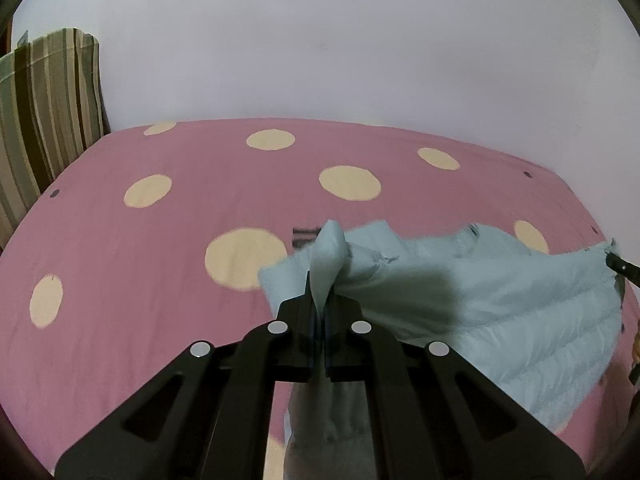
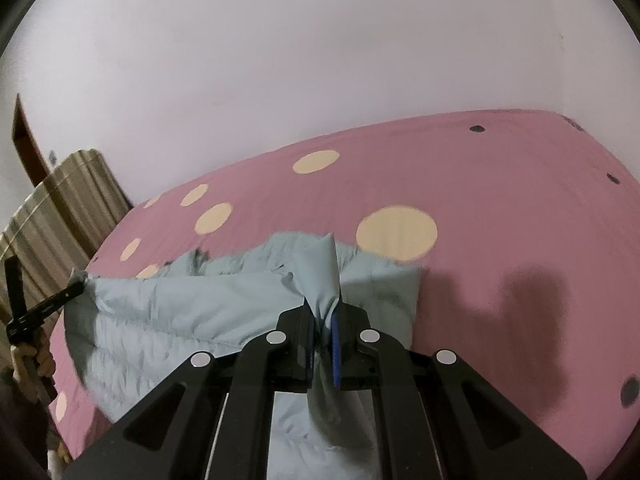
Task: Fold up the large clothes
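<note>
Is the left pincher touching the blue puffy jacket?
Touching. The left wrist view shows the left gripper closed on a pinch of the light blue jacket, fabric sticking out between its fingers.

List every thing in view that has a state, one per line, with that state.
Left claw: shut on a corner of the jacket.
Right claw: shut on another corner.
Light blue quilted jacket: lifted at both gripped corners, stretched between them, sagging onto the bed.
Pink dotted bedsheet: spread flat.
Striped pillow: upright by the wall.

Dim, even indoor light. Soft shadow falls on the bed [image 2: 532,300] at right. Strong fisheye curvature, dark vignetted corners; lifted fabric edges slightly motion-blurred.
</note>
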Motion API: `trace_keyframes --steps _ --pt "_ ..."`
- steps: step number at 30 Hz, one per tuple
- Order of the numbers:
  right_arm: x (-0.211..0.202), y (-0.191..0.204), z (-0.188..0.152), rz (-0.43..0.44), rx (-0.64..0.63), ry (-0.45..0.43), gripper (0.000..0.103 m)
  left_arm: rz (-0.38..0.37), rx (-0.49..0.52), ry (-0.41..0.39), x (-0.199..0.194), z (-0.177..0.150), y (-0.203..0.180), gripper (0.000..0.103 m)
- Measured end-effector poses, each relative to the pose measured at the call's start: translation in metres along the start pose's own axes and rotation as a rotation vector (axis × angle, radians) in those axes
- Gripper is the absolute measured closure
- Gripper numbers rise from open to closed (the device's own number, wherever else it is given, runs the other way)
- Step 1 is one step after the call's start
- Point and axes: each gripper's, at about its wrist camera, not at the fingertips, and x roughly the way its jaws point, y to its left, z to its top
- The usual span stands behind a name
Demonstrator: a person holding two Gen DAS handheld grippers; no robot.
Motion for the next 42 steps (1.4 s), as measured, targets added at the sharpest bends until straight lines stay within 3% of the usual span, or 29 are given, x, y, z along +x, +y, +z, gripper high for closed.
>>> trace_keyframes --steps 7,14,23,33,34,36,39,42 --pt "0.068 -0.002 0.04 -0.052 0.022 0.039 0.097 0.083 -0.015 0.044 0.075 0.041 -0.002 0.101" --pt "0.135 -0.01 0.04 -0.104 0.019 0.129 0.097 0.176 -0.008 0.132 0.154 0.041 0.0 0.101" --pt "0.179 -0.033 0.012 -0.138 0.087 0.223 0.097 0.193 0.014 0.189 0.192 0.015 -0.003 0.1" --pt "0.185 -0.031 0.005 -0.157 0.057 0.188 0.095 0.242 0.04 0.167 0.205 0.005 -0.006 0.099" --pt "0.184 -0.031 0.006 -0.15 0.057 0.186 0.093 0.245 0.043 0.172 0.202 0.008 -0.006 0.097" --pt "0.181 -0.031 0.011 -0.147 0.055 0.194 0.09 0.263 0.036 0.177 0.193 0.011 -0.004 0.08" --pt "0.167 -0.021 0.02 -0.192 0.051 0.198 0.064 0.241 -0.018 0.138 0.161 0.017 0.0 0.064" --pt "0.137 0.002 0.03 -0.215 0.038 0.113 0.062 0.192 -0.058 0.095 0.129 0.025 -0.01 0.057"
